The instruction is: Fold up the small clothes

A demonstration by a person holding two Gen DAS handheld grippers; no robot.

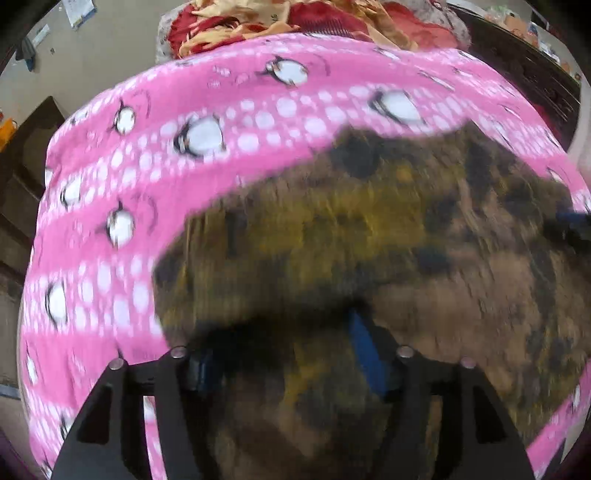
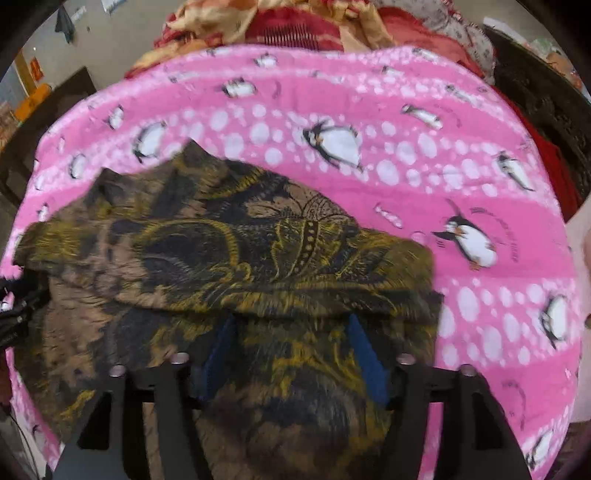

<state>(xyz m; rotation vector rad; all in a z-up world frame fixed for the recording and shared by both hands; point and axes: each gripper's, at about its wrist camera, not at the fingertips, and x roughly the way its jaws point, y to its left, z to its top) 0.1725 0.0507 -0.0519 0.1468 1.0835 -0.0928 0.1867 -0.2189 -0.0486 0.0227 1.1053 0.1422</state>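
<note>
A small garment [image 1: 369, 229] printed in brown, black and yellow lies on a pink penguin blanket [image 1: 147, 147]. In the left wrist view it is blurred and fills the lower right. My left gripper [image 1: 284, 343] hangs just above it, its blue pads wide apart and gripping nothing. In the right wrist view the garment [image 2: 221, 240] shows a folded flap whose edge runs across the fingertips. My right gripper [image 2: 291, 325] is open over the cloth near its right edge, with the blanket [image 2: 461, 177] beyond. A dark shape at the left rim [image 2: 14, 306] looks like the other gripper.
A heap of red and orange cloth [image 1: 295, 18] [image 2: 295, 22] lies past the blanket's far edge. Dark wooden furniture [image 1: 26, 166] stands at the left, and a dark carved board [image 1: 517, 66] at the right. Pale floor [image 1: 92, 55] shows at the top left.
</note>
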